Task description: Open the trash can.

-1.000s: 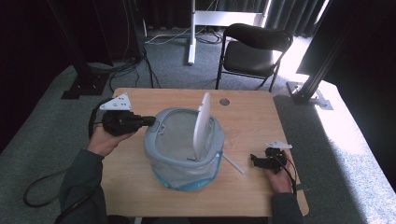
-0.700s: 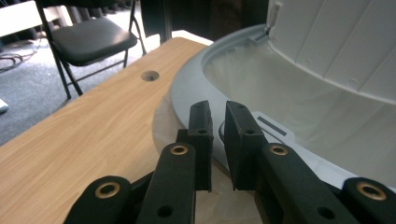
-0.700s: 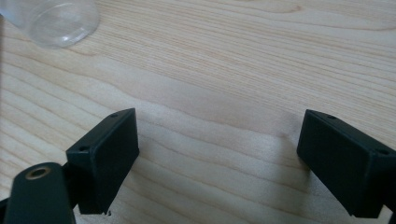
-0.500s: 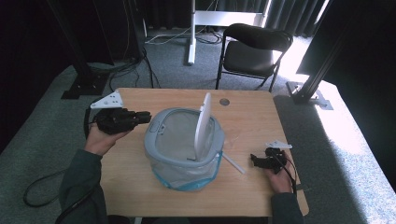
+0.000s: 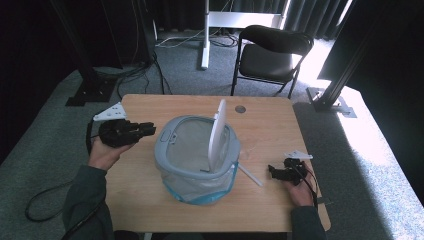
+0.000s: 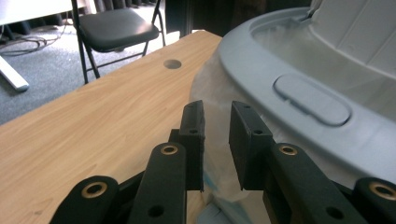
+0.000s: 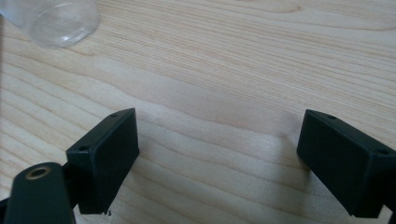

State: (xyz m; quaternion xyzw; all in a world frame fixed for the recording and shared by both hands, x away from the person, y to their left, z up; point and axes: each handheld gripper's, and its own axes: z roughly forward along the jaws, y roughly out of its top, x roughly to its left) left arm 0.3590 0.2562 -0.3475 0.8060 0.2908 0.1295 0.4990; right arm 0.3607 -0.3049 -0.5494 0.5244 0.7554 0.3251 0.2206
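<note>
On the left side of the table (image 5: 150,200), at about 9 o'clock from the bin (image 5: 197,157), the left gripper (image 5: 150,129) lies level in the person's left hand (image 5: 105,152) and points at the bin's grey rim (image 6: 299,93). Its jaws have just been opening; they stand a little apart and nothing is pressed between them. In the left gripper view the fingertips (image 6: 194,135) are just beside the bin's translucent white wall (image 6: 210,93), under the rim; I cannot tell if they touch it.

The bin stands in the middle of the table, with a blue band near its bottom. Its white lid (image 5: 217,132) stands upright on edge in the opening, toward 3 o'clock. A thin white stick (image 5: 250,175) lies on the wood at 4 o'clock from the bin, and touches its base.

At 3 o'clock, near the table's right edge, the right gripper (image 5: 274,172) rests in the right hand (image 5: 299,192). Its jaws are wide apart over bare wood and hold nothing. In the right gripper view a clear plastic thing (image 7: 56,18) lies at 11 o'clock, well apart from the pads (image 7: 107,154).
</note>
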